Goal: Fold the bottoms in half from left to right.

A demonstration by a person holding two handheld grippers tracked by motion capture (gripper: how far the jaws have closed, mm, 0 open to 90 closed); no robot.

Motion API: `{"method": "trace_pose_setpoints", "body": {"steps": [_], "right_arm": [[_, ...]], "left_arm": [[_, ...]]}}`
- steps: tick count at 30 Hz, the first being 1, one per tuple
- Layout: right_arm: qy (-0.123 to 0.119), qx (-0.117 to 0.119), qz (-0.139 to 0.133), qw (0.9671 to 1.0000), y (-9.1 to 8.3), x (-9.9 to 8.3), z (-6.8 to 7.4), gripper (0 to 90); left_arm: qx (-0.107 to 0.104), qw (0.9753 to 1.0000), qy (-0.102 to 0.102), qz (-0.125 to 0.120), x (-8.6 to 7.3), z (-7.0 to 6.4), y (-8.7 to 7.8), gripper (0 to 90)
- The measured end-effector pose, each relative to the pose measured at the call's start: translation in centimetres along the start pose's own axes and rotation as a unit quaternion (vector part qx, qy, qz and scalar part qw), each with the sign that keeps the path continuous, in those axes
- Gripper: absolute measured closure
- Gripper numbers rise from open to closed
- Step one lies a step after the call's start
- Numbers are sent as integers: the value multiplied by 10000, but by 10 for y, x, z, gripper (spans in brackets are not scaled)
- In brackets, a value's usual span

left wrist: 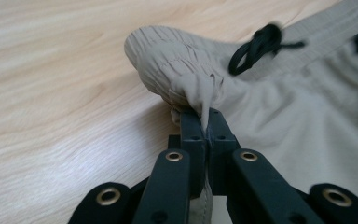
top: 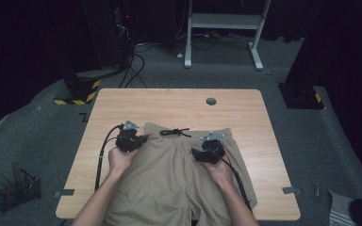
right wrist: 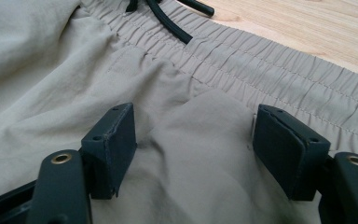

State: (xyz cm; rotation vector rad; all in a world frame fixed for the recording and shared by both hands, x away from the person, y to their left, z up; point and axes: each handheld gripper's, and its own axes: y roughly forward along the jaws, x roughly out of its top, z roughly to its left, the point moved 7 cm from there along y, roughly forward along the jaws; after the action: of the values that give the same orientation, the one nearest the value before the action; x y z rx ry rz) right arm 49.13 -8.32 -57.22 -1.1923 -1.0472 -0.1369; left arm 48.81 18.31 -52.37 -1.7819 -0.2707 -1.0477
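Dim, dark-edged high view with the table (top: pixel 179 106) lit from above; close views bright, far parts blurred.

Black left gripper (top: pixel 143 138) and right gripper (top: pixel 195 153), brass-ringed eyelets, grey three-cornered plates, black cables.

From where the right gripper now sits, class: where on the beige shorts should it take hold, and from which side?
Probably the raised fold of the shorts just below the elastic waistband, coming straight down from above. The right gripper already stands open astride that ridge, which gives the pads something to pinch, and the left gripper is pinching the opposite waistband corner.
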Motion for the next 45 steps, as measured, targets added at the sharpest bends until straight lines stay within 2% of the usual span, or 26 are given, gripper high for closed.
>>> {"method": "trace_pose_setpoints", "body": {"steps": [1, 2, 7, 14, 20, 26, 36, 40, 45], "right_arm": [[0, 0, 0, 10000, 0, 0, 0, 301], [4, -7, 2, 10000, 0, 0, 0, 301], [2, -50, 4, 10000, 1, 1, 1, 301], [42, -83, 3, 10000, 5, 4, 5, 301], [18, -59, 1, 10000, 13, 12, 14, 303], [-9, -24, 3, 10000, 21, 19, 23, 303], [-44, 9, -2, 10000, 29, 27, 33, 304], [-96, 54, -1, 9999, 34, 32, 38, 304], [-153, 117, 5, 9998, 37, 35, 44, 305]], "left_arm": [[0, 10000, 0, 0, 0, 0, 0, 882], [-21, 9999, 125, 1, 5, -4, -4, 882], [-126, 9996, 229, -83, 19, -11, -8, 882], [-324, 9989, 131, -304, 29, -16, -14, 883], [-546, 9968, -136, -569, 36, -14, -22, 882], [-575, 9963, 13, -632, 44, -18, -26, 883], [-932, 9928, 33, -755, 66, -38, -20, 883], [-1031, 9919, 143, -734, 74, -51, -9, 882], [-1154, 9907, 100, -720, 79, -61, 5, 883]]}}
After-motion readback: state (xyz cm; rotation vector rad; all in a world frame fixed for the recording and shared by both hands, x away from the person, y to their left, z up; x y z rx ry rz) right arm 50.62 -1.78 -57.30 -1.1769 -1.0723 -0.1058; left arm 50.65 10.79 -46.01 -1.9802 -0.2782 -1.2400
